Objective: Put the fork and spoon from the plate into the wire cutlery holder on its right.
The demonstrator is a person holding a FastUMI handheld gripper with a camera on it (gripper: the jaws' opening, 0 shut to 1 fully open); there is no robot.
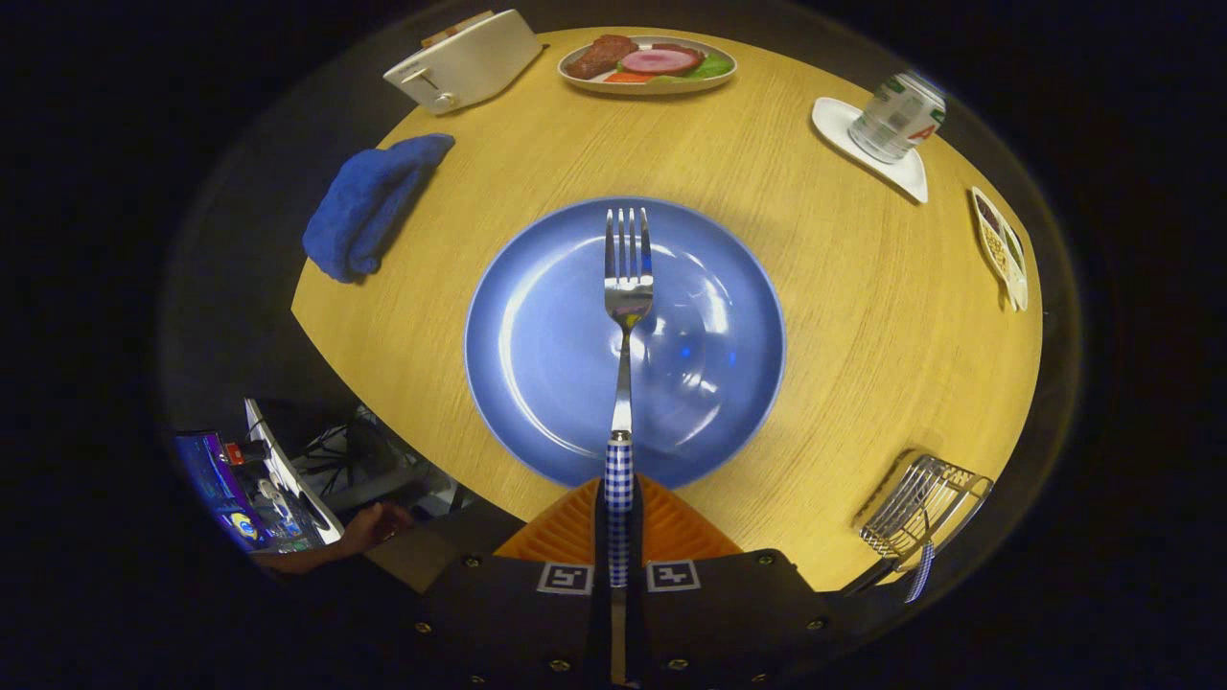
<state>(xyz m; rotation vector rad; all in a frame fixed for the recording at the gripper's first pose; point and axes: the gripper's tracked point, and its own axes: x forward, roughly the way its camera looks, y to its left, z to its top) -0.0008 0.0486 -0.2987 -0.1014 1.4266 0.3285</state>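
The claw (619, 537) pinches the fork (625, 316) by its checked handle above the blue plate (537, 355), while the wire cutlery holder (920, 508) at four o'clock apparently holds the spoon (922, 567) already, leaving the fork.

The gripper (618, 498) has its fingers closed on the handle of the fork (625, 316), which points straight ahead over the middle of the plate (537, 355). The plate sits on the round table (844, 316) just ahead of the fingers. The wire cutlery holder (920, 503) lies to the plate's right, with a handle hanging out of it. A folded cloth (369, 206) lies left of the plate. Beyond the plate are a toaster (465, 62) and a dish of food (648, 65); a can (896, 115) leans on a saucer (906, 168) farther right.
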